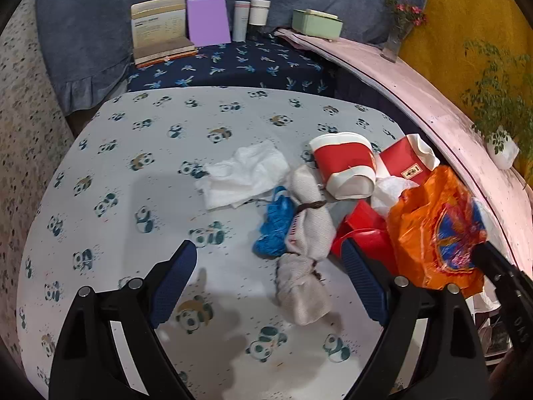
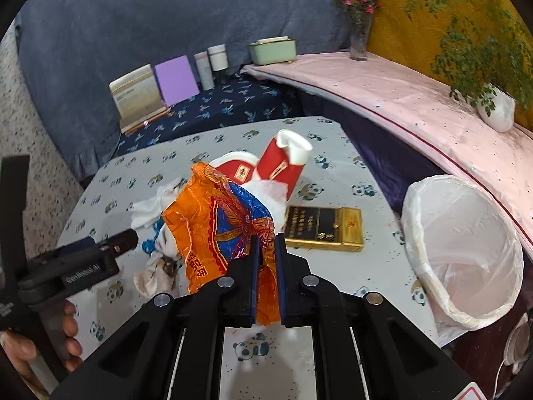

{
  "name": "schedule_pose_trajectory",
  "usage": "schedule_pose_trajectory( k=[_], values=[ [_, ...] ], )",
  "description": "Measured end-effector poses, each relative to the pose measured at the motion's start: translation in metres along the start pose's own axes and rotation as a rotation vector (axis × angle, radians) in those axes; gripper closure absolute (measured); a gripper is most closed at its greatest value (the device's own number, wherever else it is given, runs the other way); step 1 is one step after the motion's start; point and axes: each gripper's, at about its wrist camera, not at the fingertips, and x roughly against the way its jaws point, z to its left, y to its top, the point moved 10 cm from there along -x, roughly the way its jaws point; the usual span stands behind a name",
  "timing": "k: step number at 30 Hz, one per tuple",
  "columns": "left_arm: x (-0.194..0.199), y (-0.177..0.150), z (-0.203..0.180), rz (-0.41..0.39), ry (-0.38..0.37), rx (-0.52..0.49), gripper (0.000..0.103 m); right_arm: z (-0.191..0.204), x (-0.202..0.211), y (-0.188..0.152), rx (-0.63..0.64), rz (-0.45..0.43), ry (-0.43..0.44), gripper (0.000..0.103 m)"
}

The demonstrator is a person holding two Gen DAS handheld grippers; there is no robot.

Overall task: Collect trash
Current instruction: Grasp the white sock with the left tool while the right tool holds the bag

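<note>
The right gripper (image 2: 266,253) was clenched on the orange wrapper (image 2: 213,230), with the lined bin (image 2: 466,243) lying to its right, while the left gripper (image 1: 269,266) stood released.

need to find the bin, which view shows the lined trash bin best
The right wrist view: the lined trash bin sits whole at the table's right edge, mouth open. The left wrist view shows none of it.
</note>
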Motion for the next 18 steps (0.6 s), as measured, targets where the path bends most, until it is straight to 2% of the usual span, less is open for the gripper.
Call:
schedule_pose_trajectory(
  k=[5,9,15,16,17,18],
  values=[
    [-0.017,0.009,-0.020,0.006,-0.017,-0.031,0.020,-0.018,0.007,0.014,-0.040,-0.034,-0.011,0.094],
    [-0.036,0.016,-0.031,0.021,-0.016,-0.046,0.028,-0.030,0.003,0.019,-0.066,-0.038,-0.020,0.094],
    [-0.062,0.017,-0.038,0.068,-0.016,-0.055,0.053,-0.042,-0.008,0.015,-0.090,-0.013,-0.024,0.094],
    [-0.063,0.017,-0.040,0.073,-0.021,-0.059,0.063,-0.044,-0.009,0.014,-0.093,-0.010,-0.023,0.094],
    [-0.065,0.016,-0.041,0.078,-0.026,-0.063,0.076,-0.045,-0.010,0.013,-0.095,-0.008,-0.022,0.094],
    [-0.066,0.015,-0.043,0.085,-0.028,-0.069,0.081,-0.045,-0.011,0.013,-0.097,-0.006,-0.021,0.094]
  ],
)
